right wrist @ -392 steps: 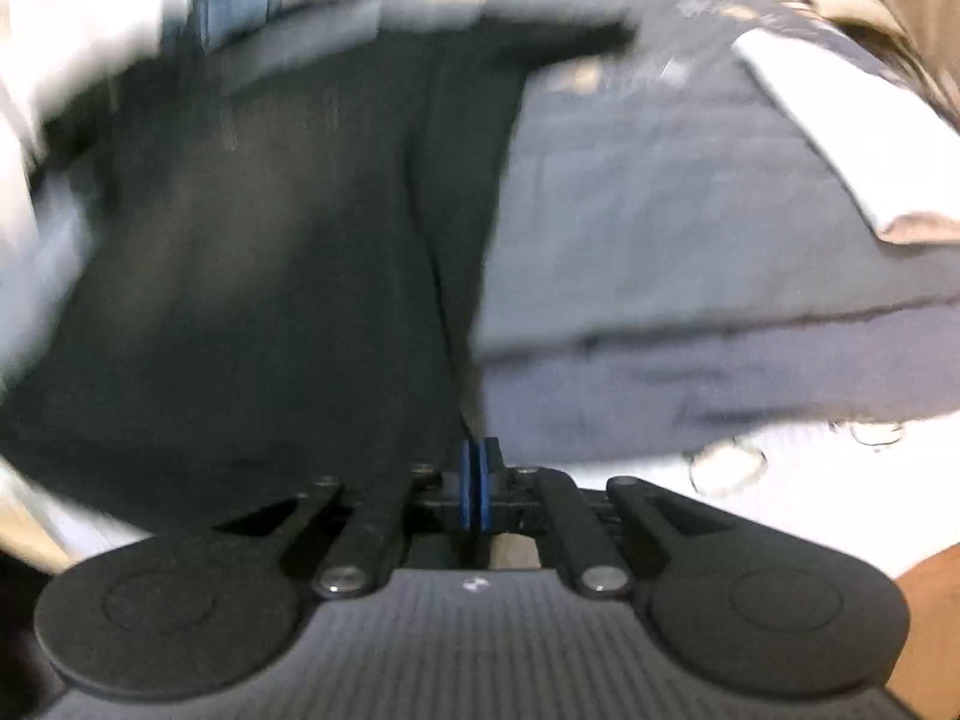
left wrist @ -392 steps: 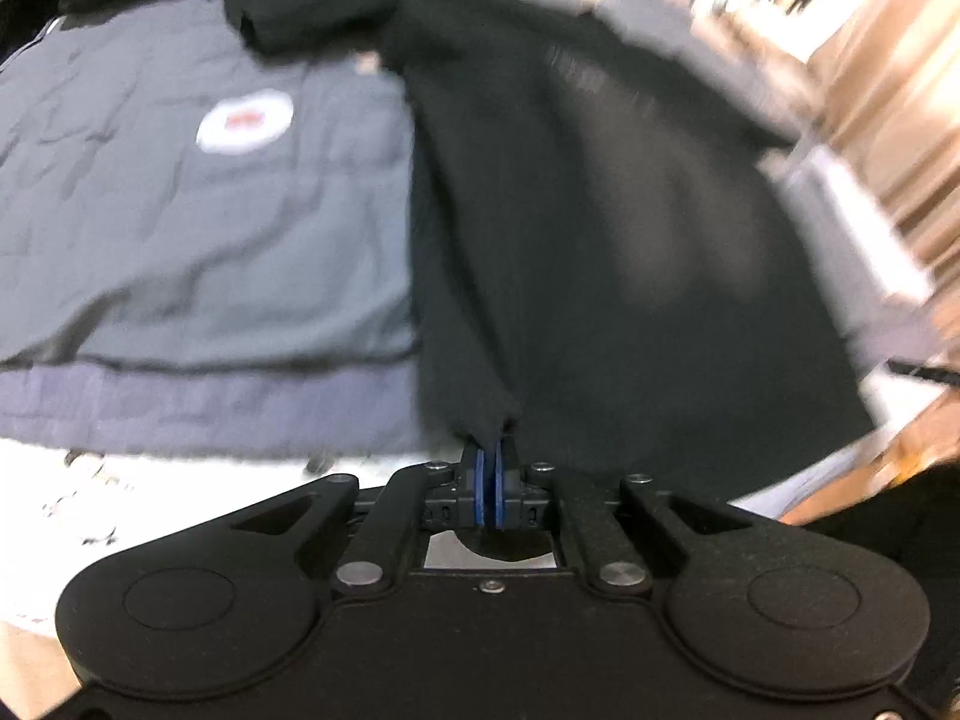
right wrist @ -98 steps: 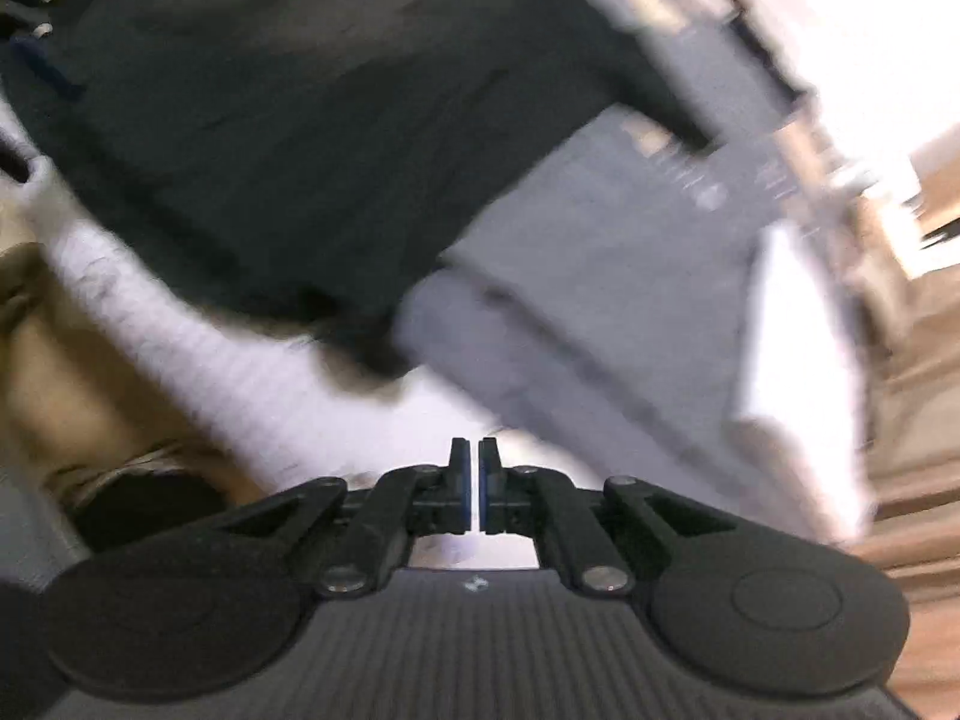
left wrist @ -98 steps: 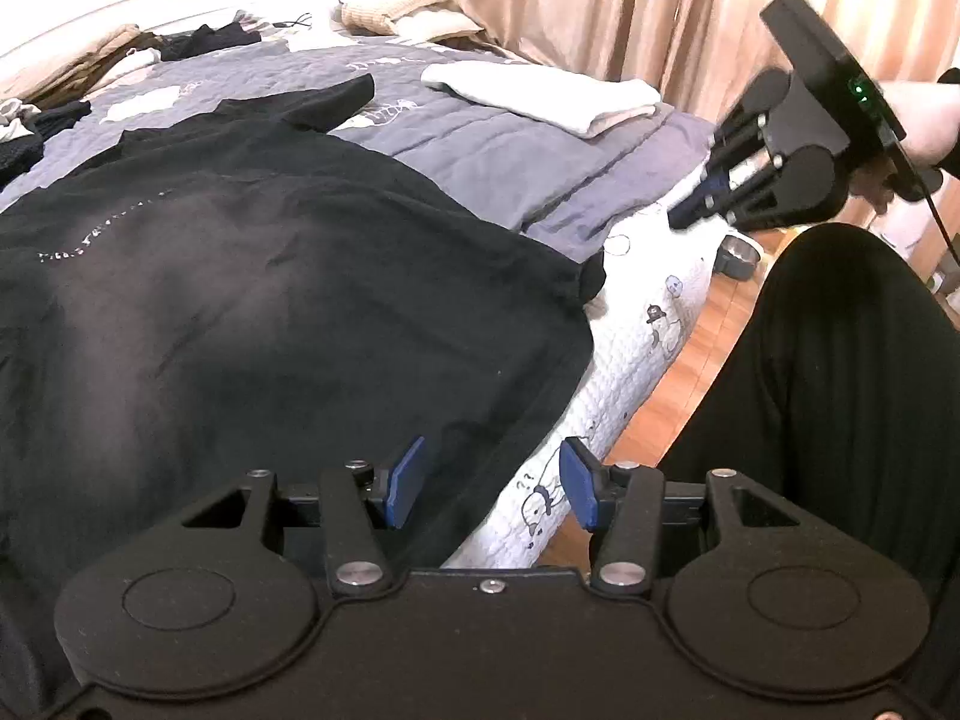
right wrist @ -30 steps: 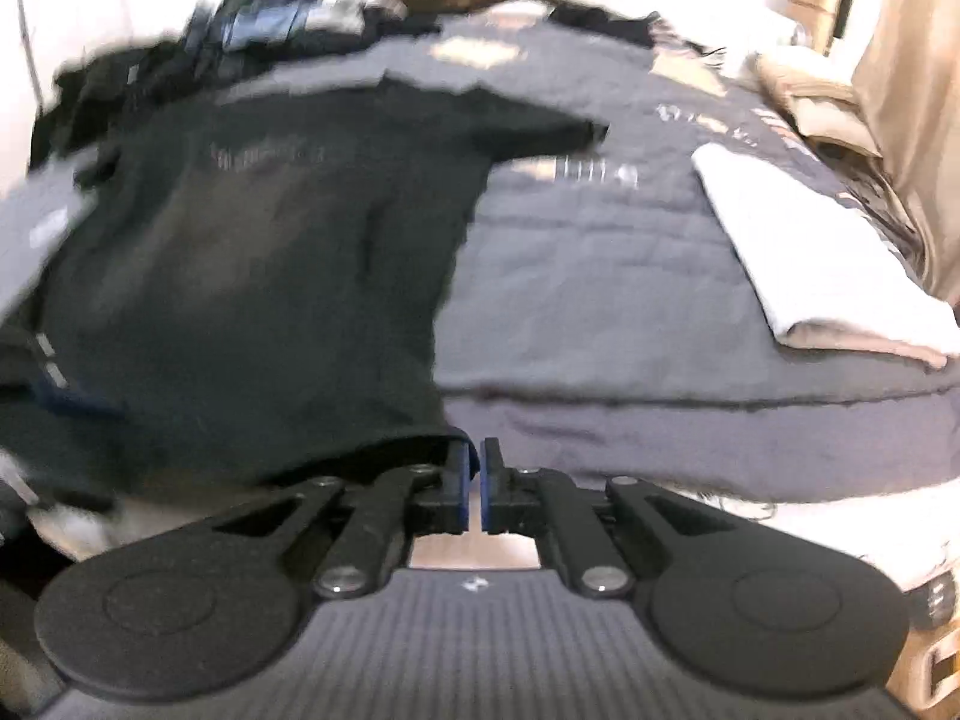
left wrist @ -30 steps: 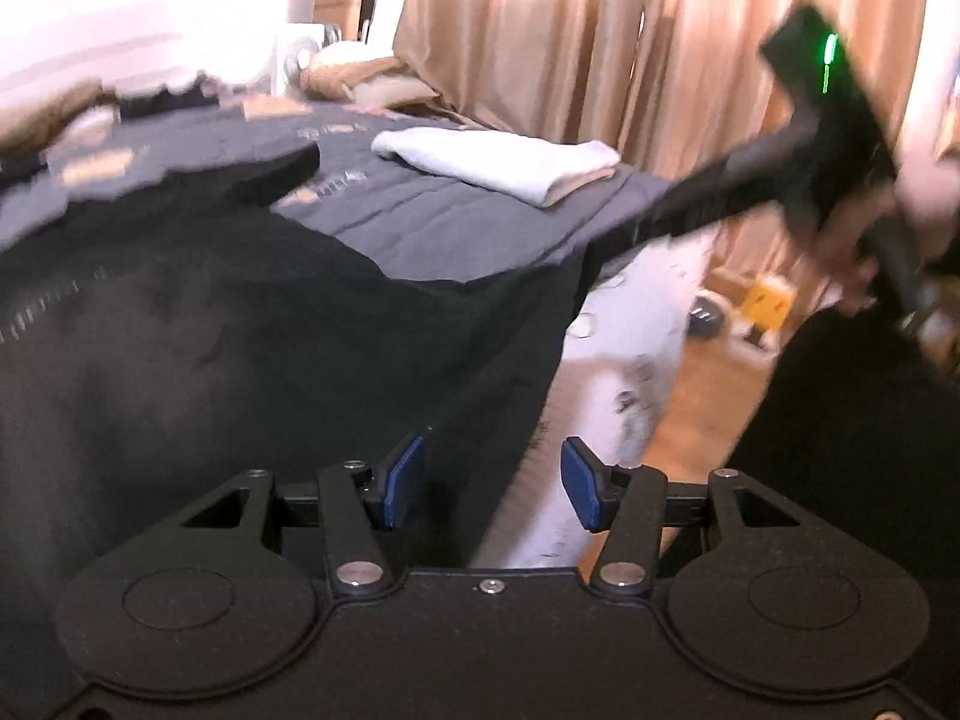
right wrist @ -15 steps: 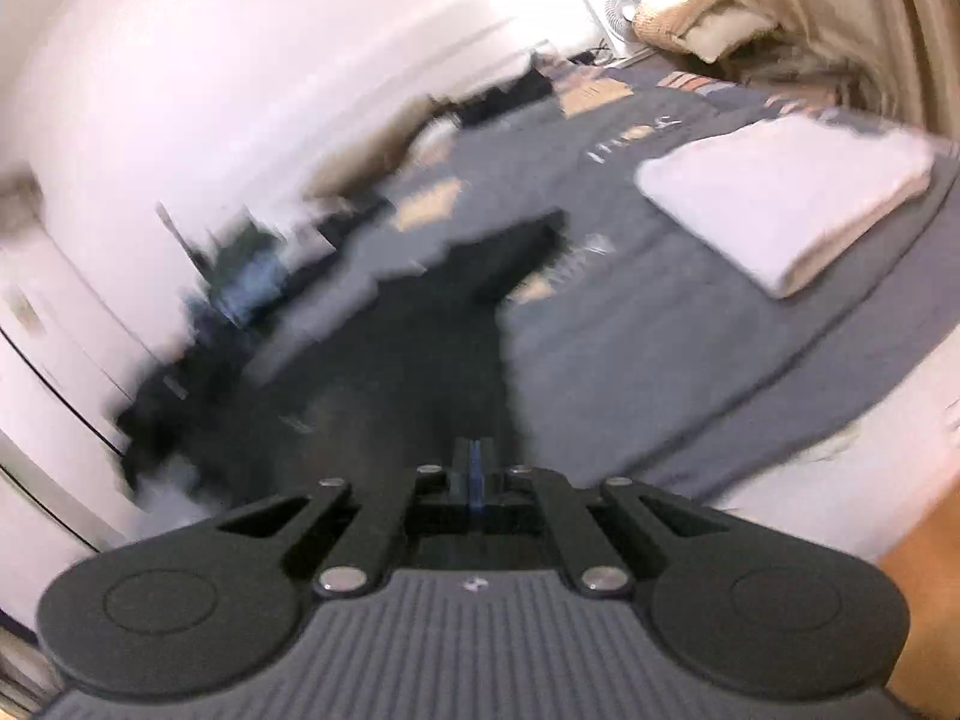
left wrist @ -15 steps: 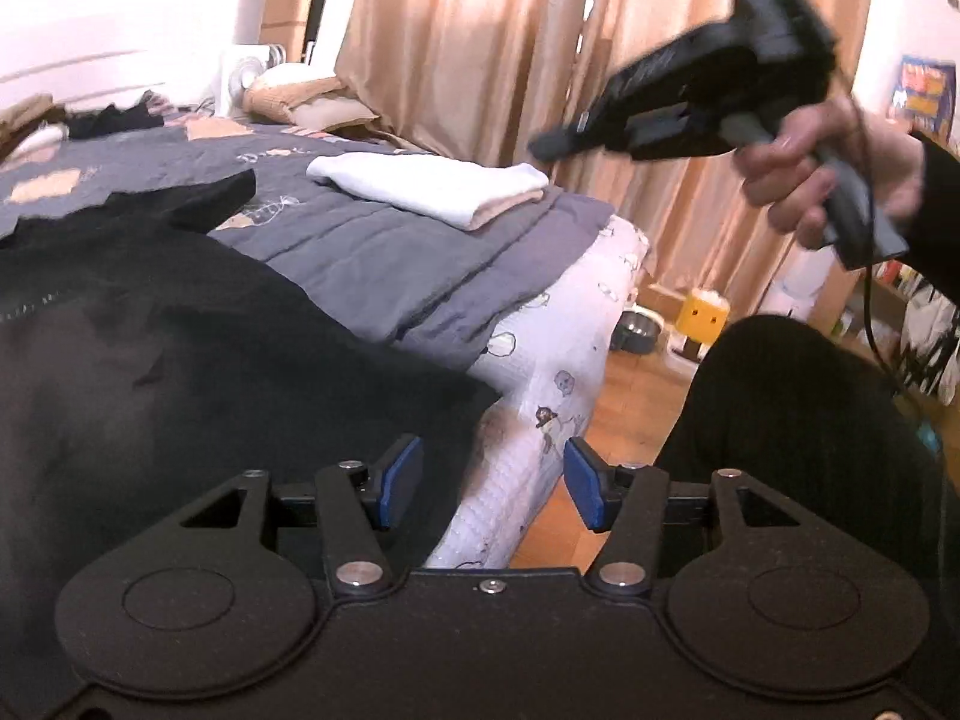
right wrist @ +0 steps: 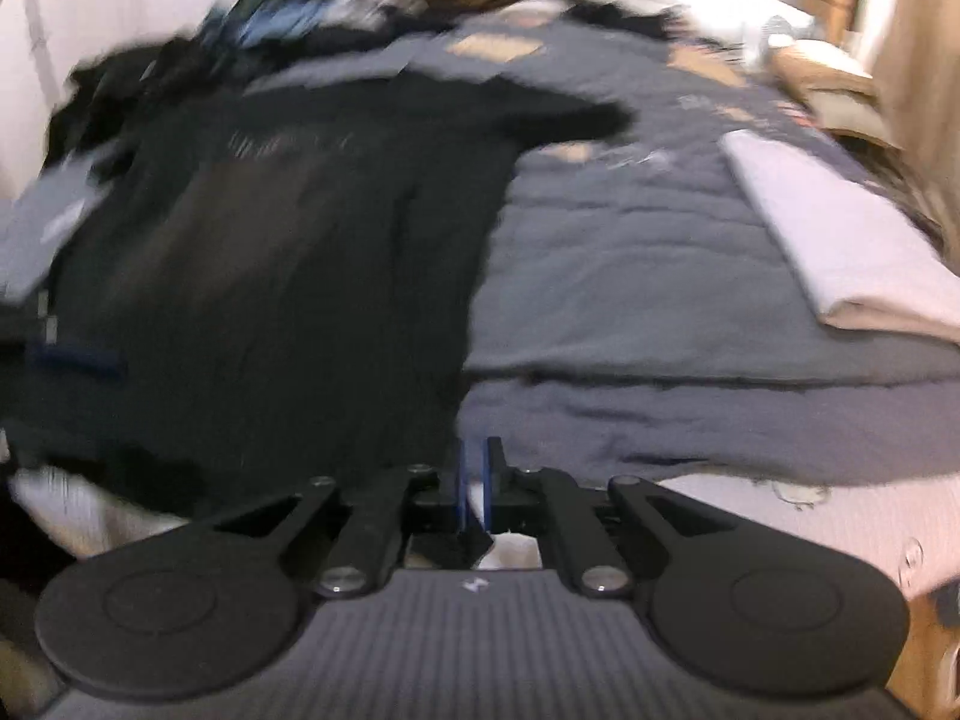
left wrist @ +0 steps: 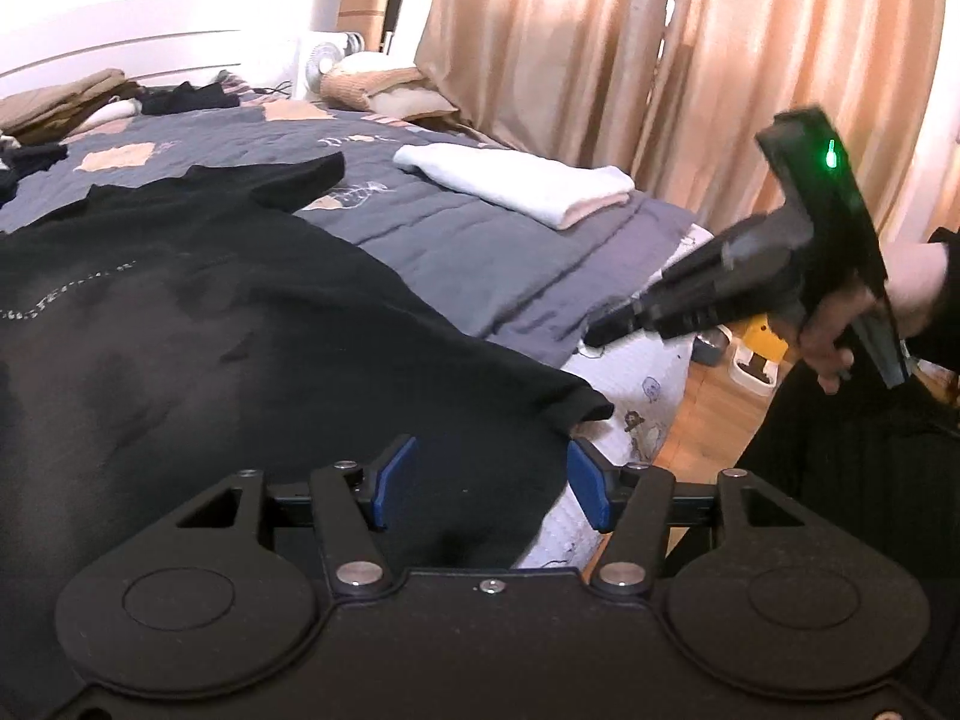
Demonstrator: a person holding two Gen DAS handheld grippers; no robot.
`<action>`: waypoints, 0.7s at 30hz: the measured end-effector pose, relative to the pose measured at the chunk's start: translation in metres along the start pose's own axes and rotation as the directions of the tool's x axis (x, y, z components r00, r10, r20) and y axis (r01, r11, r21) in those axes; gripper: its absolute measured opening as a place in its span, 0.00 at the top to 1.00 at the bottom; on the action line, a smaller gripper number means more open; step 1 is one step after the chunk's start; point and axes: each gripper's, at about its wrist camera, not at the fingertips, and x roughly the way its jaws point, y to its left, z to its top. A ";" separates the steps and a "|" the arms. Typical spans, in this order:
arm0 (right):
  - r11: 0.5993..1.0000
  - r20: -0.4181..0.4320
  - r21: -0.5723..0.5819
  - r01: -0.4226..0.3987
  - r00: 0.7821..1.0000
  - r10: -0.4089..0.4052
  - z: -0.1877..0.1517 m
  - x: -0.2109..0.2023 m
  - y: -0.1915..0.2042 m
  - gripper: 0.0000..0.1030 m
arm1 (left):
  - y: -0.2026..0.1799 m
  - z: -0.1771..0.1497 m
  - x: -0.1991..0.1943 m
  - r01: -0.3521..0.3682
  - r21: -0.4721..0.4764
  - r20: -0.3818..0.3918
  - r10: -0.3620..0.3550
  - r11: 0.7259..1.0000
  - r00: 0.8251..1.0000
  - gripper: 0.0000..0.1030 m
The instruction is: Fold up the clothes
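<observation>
Now that the right tool [right wrist: 473, 483] has let go of the hem and come back down, closed and empty, the black T-shirt [left wrist: 252, 324] lies spread on the bed [left wrist: 480, 246]; the left tool [left wrist: 487, 492], opening, hovers over its corner, ready to grasp.

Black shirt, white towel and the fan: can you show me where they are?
black shirt [left wrist: 198, 324], left wrist view, the middle of its front.
white towel [left wrist: 516, 180], left wrist view, the top of the folded stack.
fan [left wrist: 327, 57], left wrist view, its round grille.
</observation>
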 end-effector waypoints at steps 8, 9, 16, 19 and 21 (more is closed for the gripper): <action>0.898 -0.078 -0.438 0.026 0.995 -0.067 -0.020 0.005 0.027 0.77 | 0.002 -0.002 -0.001 -0.003 0.005 -0.022 0.003 1.000 1.000 0.46; 0.888 -0.083 -0.460 0.008 0.995 -0.052 -0.021 0.006 0.028 0.73 | 0.001 -0.002 0.000 -0.001 0.011 -0.026 0.002 1.000 1.000 0.46; 0.852 -0.094 -0.523 -0.031 0.995 -0.021 -0.025 0.023 0.033 0.58 | -0.001 -0.004 0.000 0.004 0.013 -0.037 -0.004 1.000 0.999 0.46; 0.842 -0.094 -0.539 0.005 0.993 -0.066 -0.028 0.040 0.031 0.59 | 0.000 -0.005 0.000 0.006 0.010 -0.039 -0.006 1.000 0.999 0.46; 0.859 -0.105 -0.512 -0.004 0.993 -0.058 -0.028 0.047 0.026 0.68 | -0.001 -0.005 0.001 0.005 0.012 -0.041 -0.005 1.000 0.999 0.46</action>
